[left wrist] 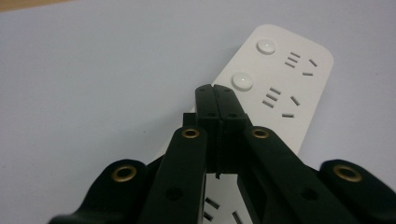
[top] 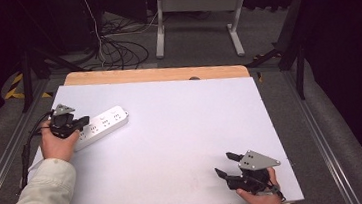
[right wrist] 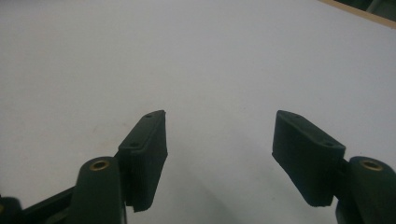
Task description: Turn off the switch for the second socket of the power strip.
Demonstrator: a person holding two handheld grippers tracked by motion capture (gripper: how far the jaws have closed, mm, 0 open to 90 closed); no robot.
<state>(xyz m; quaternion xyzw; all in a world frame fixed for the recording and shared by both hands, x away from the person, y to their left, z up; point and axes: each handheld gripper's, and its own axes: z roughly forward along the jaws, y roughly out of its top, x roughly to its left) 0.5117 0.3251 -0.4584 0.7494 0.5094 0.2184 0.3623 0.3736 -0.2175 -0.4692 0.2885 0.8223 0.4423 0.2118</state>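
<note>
A white power strip (top: 103, 123) lies on the pale table (top: 181, 127) near its left edge, angled toward the far right. My left gripper (top: 84, 122) hovers over the strip's near half with its jaws pressed together and nothing between them. In the left gripper view the gripper's tips (left wrist: 215, 88) sit just short of a round white button on the strip (left wrist: 280, 84), whose sockets run on beyond. My right gripper (top: 223, 163) rests at the table's front right, open. In the right gripper view its gap (right wrist: 219, 116) holds only bare table surface (right wrist: 201, 56).
A wooden strip (top: 156, 74) borders the table's far edge. Beyond it on the floor lie tangled cables (top: 118, 47) and the white legs of another table (top: 196, 15). Metal rails (top: 322, 133) run along both sides of the table.
</note>
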